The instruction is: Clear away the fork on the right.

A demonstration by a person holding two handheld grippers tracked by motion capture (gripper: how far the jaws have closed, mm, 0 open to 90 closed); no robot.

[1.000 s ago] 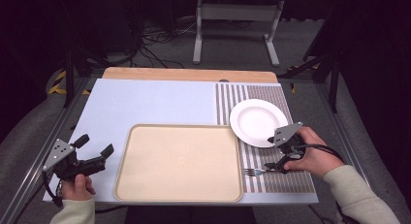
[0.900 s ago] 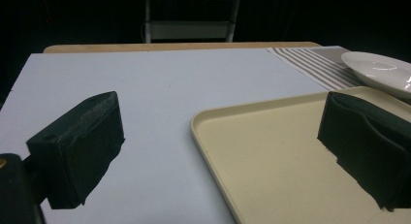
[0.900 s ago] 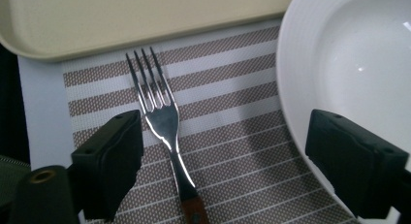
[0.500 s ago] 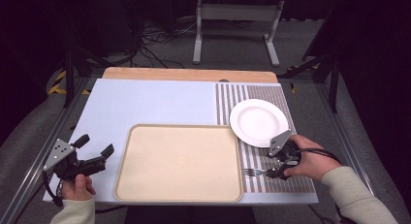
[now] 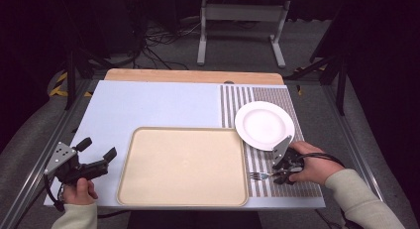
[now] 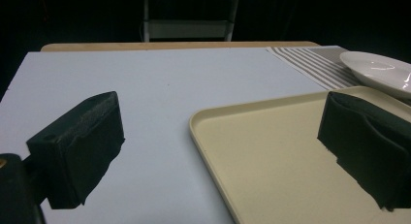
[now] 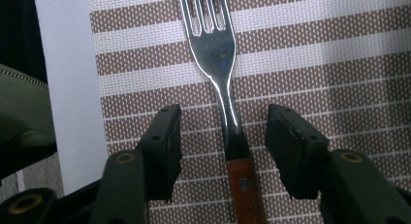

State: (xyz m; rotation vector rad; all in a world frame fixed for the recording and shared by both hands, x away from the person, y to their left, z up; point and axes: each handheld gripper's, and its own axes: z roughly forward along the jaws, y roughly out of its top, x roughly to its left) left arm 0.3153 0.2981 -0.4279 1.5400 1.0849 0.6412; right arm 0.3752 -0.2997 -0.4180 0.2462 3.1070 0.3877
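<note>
Both spread fingers of the right gripper [image 7: 223,136] straddle the fork [image 7: 218,64] (lying flat).

The tray [image 5: 182,167] lay on the table [image 5: 148,107] at its near edge, with the striped mat [image 5: 270,184] just to its right. On the mat, the plate [image 5: 264,125] sat behind the fork [image 5: 260,176].
</note>
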